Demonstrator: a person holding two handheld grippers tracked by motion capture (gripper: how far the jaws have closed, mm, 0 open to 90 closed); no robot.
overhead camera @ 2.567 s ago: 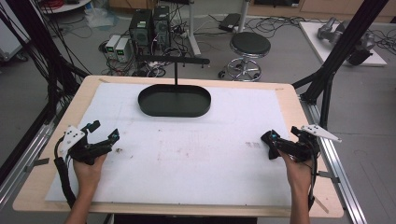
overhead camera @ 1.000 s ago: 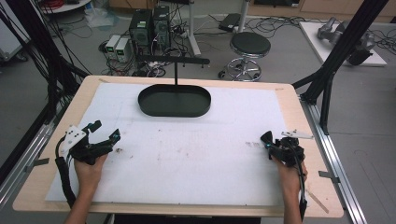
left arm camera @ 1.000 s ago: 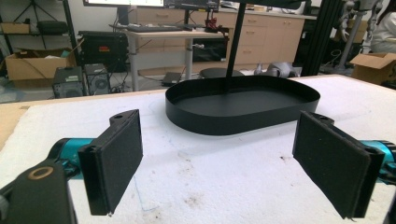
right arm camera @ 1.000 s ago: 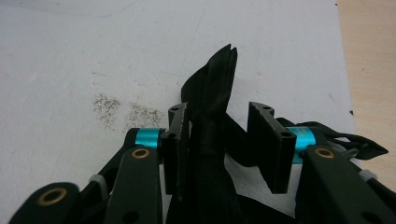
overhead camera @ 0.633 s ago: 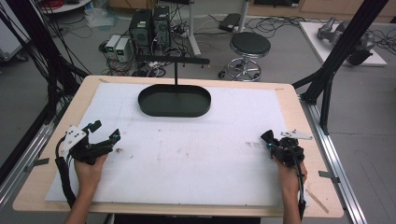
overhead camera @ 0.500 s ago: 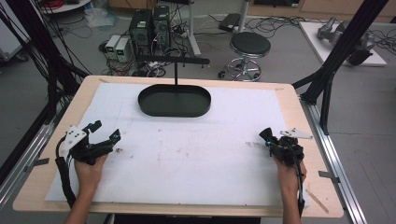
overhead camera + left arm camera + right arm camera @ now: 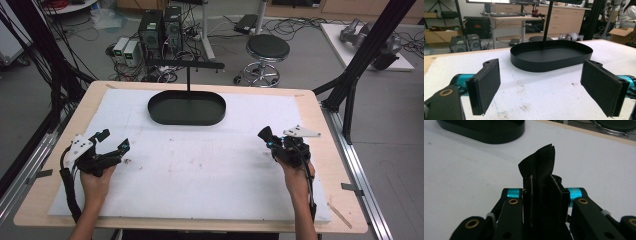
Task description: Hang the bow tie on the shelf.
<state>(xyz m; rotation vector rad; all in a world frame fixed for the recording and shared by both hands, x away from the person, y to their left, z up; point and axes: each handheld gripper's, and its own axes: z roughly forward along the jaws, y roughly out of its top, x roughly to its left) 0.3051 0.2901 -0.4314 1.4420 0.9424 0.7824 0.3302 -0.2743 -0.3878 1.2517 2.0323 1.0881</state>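
Left hand-held gripper spread, right hand-held gripper closed — near mat edges

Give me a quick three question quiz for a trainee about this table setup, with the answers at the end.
1. True or false: the left hand-held gripper is open.
2. The black tray sits: A) at the table's far middle, B) beside the right hand, C) off the table.
3. Fill in: the right hand-held gripper has its jaws ____.

Key: 1 true; 2 A; 3 shut.
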